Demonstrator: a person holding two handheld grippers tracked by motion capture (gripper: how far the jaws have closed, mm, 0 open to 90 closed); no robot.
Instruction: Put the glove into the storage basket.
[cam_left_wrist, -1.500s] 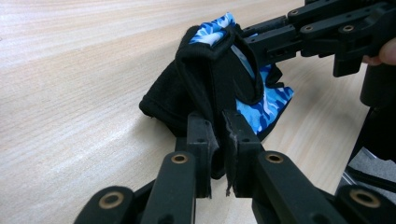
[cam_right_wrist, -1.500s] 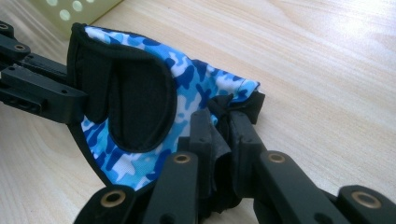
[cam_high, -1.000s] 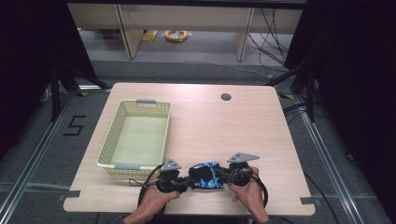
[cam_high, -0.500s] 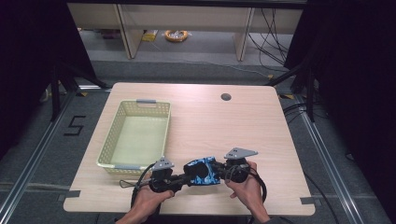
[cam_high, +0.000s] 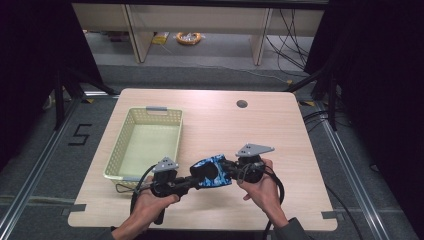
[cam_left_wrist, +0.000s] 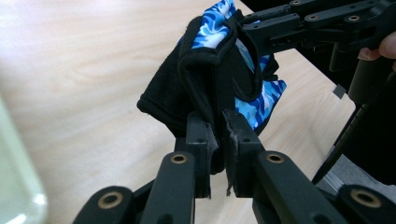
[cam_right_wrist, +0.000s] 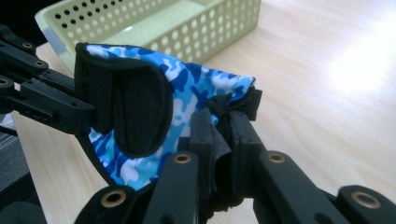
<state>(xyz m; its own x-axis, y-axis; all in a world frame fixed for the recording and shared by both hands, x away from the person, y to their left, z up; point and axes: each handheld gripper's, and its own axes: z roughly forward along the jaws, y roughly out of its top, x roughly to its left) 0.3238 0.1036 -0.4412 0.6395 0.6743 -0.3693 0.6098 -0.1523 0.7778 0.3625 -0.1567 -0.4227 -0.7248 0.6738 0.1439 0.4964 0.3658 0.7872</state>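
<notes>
A blue camouflage glove with black trim (cam_high: 210, 173) hangs just above the table near its front edge, held between both grippers. My left gripper (cam_high: 192, 179) is shut on the glove's black edge (cam_left_wrist: 205, 88), its jaws pinching the fabric (cam_left_wrist: 218, 140). My right gripper (cam_high: 227, 172) is shut on the opposite black edge, with the glove (cam_right_wrist: 187, 93) bunched between its jaws (cam_right_wrist: 219, 128). The glove's black cuff opening faces the right gripper's camera. The pale green perforated basket (cam_high: 145, 145) stands to the left of the glove.
The wooden table (cam_high: 280, 135) has a round cable hole (cam_high: 242, 104) at the back. The basket (cam_right_wrist: 154, 23) is empty and lies close behind the glove in the right gripper view. Dark frames and cables flank the table.
Both grippers have shifted slightly left with the glove between them and lifted it a little. The left hand has drawn back toward the front edge.
</notes>
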